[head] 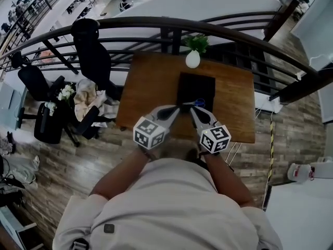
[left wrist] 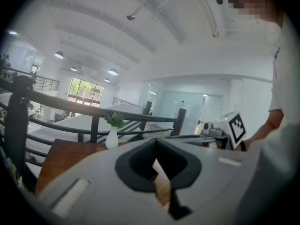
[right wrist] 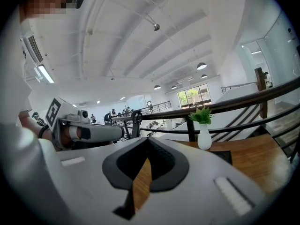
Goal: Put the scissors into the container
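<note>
Your left gripper (head: pixel 174 109) and right gripper (head: pixel 193 112); the 2 clenched empty
You aim them at the scissors (head: pixel 196 103) lying at the black container's (head: pixel 195 85) near edge; probably lining up a pickup.

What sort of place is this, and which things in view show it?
Probably an open-plan office mezzanine: a wooden table beside a curved dark railing, black office chairs, and desks on a lower floor.
</note>
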Motion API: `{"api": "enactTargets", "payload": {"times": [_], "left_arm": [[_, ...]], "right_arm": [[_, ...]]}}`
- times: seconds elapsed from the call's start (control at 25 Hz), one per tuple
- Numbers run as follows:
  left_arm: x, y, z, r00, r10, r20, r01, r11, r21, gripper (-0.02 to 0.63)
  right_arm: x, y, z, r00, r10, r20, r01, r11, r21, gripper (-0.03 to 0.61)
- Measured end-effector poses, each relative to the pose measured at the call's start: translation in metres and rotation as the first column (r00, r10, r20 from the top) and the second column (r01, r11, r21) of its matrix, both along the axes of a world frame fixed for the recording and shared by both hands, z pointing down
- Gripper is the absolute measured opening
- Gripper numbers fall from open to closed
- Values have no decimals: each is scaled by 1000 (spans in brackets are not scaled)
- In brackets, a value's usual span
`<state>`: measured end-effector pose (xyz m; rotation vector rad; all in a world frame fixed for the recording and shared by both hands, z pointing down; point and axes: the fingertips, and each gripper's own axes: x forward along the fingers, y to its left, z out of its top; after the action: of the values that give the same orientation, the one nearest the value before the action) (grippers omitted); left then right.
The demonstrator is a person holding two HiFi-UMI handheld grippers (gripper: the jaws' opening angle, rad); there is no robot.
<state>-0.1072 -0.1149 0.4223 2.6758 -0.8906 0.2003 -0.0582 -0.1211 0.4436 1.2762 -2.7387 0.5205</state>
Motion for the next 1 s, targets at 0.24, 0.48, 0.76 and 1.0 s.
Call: {"api": "enactTargets", "payload": {"times": [0.24, 0.48, 0.76, 1.0], "left_arm": [[2, 10, 0, 1000, -18, -2, 18, 1000, -1, 2], [29, 17, -10, 999, -33, -18, 33, 999, 8, 2], [66, 35, -11, 999, -45, -6, 45, 999, -4, 2], [89, 60, -12, 998, -69, 11, 69, 998, 12, 2]], "right_arm": [[-1, 16, -2, 999, -41, -17, 41, 999, 17, 6], [25, 27, -11, 996, -78, -31, 79, 996, 31, 6], [59, 49, -22, 993, -108, -47, 110, 993, 52, 6], [82, 77, -32, 988, -146, -51, 150, 985, 85, 6]]}}
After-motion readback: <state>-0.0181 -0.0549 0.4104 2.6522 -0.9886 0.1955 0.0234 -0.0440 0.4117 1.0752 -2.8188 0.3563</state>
